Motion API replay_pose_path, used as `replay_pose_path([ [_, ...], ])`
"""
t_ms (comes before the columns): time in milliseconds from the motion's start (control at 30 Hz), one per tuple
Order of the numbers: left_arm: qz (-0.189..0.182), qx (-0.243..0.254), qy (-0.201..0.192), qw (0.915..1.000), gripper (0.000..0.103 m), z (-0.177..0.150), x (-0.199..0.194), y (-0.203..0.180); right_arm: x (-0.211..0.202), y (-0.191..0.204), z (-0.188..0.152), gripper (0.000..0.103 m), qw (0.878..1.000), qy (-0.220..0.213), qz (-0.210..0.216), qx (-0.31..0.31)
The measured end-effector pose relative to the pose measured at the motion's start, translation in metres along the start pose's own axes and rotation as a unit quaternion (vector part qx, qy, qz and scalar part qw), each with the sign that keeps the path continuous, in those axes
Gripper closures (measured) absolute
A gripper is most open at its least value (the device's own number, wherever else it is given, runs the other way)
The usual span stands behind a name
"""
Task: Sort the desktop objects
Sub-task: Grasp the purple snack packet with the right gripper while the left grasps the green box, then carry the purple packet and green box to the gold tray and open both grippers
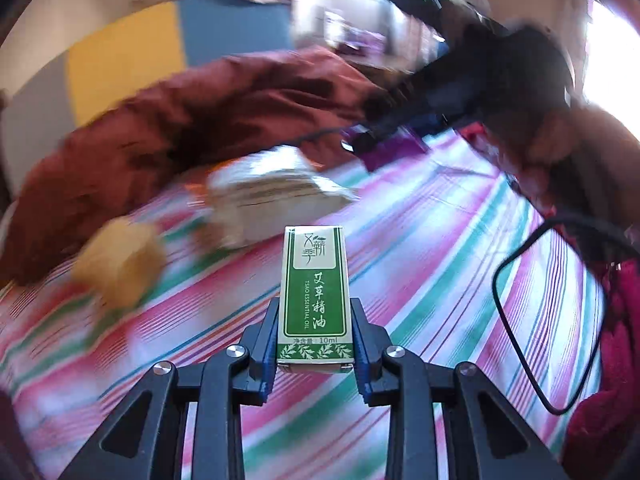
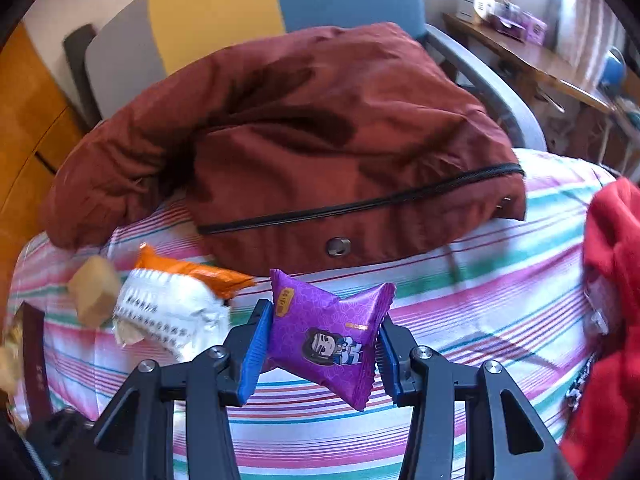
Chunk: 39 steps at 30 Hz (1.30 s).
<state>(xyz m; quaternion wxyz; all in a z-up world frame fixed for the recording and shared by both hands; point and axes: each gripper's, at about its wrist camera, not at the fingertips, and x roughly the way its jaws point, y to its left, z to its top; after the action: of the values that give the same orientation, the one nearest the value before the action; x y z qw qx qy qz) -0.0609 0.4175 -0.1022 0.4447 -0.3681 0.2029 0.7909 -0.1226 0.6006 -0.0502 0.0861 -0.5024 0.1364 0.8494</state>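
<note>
In the left wrist view my left gripper [image 1: 315, 320] is shut on a small green and white essential oil box [image 1: 314, 280], which stands upright between the blue pads above the striped cloth [image 1: 440, 240]. In the right wrist view my right gripper [image 2: 320, 344] is shut on a purple snack packet [image 2: 324, 340] with a cartoon figure, its sides pinched in by the pads. The right gripper with the purple packet [image 1: 394, 148] also shows blurred at the far side of the left wrist view. A white and orange packet [image 2: 172, 308] and a tan cube [image 2: 94, 292] lie at left.
A dark red jacket [image 2: 320, 140] lies heaped across the far side of the striped cloth [image 2: 500, 300]. Red fabric [image 2: 612, 280] sits at the right edge. A black cable [image 1: 516, 320] loops on the cloth at right. A chair [image 2: 480, 76] and a wooden desk [image 2: 532, 56] stand behind.
</note>
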Motion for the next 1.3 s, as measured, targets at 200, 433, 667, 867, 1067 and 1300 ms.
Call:
replay_pose_path([
  [200,0.063,-0.049,-0.017,0.9967,0.073,-0.016,-0.055,0.033,-0.002,0.030,-0.007,0.054,0.999,-0.018,0.016,-0.037],
  [433,0.119,-0.104,-0.035,0.9869,0.073,-0.031,-0.099,0.071,-0.012,0.060,-0.014,0.054,0.998,-0.032,0.012,-0.053],
  [667,0.148,-0.133,-0.053,0.9786,0.073,-0.047,-0.136,0.092,-0.041,0.080,-0.023,0.054,0.997,-0.050,0.018,-0.054],
  [867,0.160,-0.153,-0.064,0.9731,0.073,-0.063,-0.168,0.105,-0.065,0.110,-0.037,0.054,0.995,-0.067,0.040,-0.068],
  [1067,0.178,-0.175,-0.073,0.9657,0.073,-0.084,-0.198,0.118,-0.084,0.160,-0.057,0.054,0.989,-0.071,0.083,-0.101],
  [1300,0.208,-0.206,-0.080,0.9529,0.073,-0.114,-0.229,0.139,-0.099,0.227,-0.088,0.054,0.978,-0.069,0.136,-0.145],
])
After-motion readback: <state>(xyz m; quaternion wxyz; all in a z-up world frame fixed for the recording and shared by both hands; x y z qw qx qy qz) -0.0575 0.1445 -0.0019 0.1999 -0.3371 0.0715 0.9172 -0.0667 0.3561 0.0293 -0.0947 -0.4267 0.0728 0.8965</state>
